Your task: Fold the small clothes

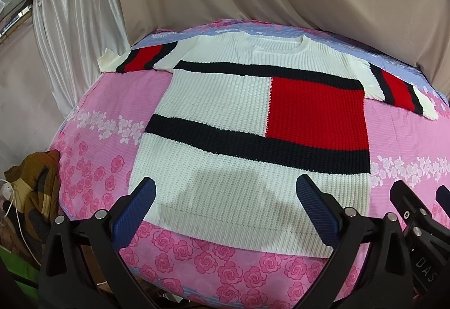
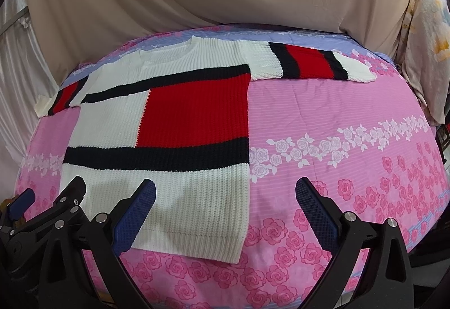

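The sweater point(image 1: 253, 123) lies flat and face up across the middle of both frames on the pink sheet point(image 1: 107, 101), with one sleeve point(image 1: 140, 58) spread at upper left and the other sleeve point(image 2: 306, 63) at upper right, so no fold looks made yet. The left gripper point(image 1: 225, 210) and right gripper point(image 2: 225, 210) hover at the bottom of their frames above the hem point(image 1: 242, 236), fingers spread wide and holding nothing. By my reading the whole task is still ahead: sleeves in, then the body doubled over.
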{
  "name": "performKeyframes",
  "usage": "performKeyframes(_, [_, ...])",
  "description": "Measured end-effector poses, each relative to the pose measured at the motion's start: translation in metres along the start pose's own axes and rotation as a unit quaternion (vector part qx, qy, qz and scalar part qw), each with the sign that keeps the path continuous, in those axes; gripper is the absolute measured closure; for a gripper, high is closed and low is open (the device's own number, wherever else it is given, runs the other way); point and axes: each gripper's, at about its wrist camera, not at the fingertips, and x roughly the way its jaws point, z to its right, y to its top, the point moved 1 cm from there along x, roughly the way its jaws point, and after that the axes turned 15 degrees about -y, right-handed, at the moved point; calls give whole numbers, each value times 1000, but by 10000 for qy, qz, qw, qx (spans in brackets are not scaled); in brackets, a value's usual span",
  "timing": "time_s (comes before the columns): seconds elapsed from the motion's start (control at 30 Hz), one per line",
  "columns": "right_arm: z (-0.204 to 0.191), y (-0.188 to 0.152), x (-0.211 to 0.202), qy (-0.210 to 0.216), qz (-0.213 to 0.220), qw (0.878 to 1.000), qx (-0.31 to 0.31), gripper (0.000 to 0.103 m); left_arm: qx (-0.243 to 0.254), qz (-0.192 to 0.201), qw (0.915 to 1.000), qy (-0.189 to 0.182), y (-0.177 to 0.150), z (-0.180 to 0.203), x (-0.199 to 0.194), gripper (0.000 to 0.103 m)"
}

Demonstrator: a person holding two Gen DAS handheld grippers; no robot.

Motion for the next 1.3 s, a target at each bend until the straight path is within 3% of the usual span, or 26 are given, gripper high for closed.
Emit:
performKeyframes(1.07, [-6,4,12,23,-144,9999,-51,5,-40,-114,9999,2,-2,-6,11,6])
performKeyframes(1.2, [-4,7,26,268,-290,9992,-42,5,-212,-252,9993,-151,3,-10,19,5])
performKeyframes(1.3, [22,18,50,490,-440,9974,291,5,-471,-227,9984,-195,11,-22,24,5])
